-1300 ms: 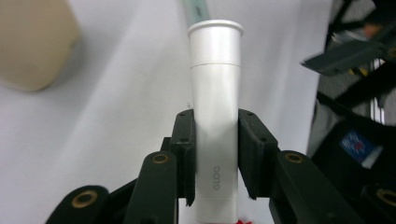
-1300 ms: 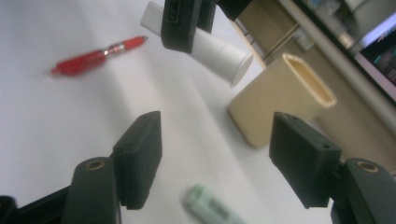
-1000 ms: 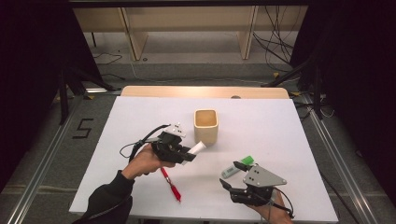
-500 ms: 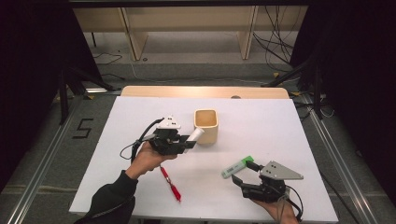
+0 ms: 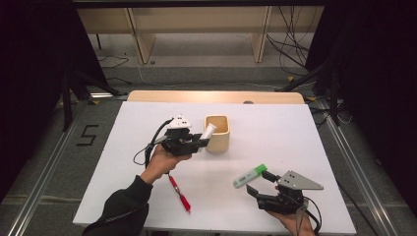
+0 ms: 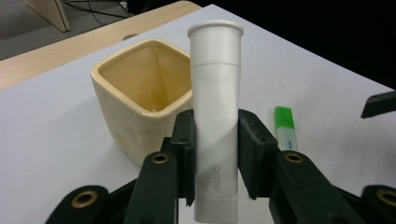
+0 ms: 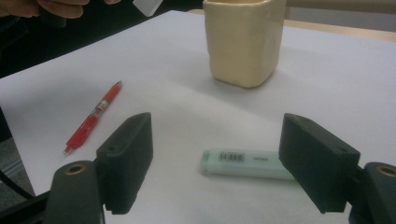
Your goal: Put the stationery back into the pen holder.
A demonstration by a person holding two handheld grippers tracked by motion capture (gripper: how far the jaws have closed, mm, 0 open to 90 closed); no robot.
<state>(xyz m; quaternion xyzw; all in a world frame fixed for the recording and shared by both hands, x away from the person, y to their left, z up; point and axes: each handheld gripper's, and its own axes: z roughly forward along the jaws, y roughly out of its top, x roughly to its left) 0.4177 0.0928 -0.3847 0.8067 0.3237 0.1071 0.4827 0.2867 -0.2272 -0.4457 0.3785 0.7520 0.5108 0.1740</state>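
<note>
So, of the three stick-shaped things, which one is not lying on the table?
The white glue stick: the left gripper holds it lifted beside the beige square cup, while the green-capped marker and the red pen lie flat.

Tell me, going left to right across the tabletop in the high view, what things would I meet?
Red pen → left gripper clamping a white glue stick → cream square cup → green-capped marker lying on the table → right gripper, jaws open.
</note>
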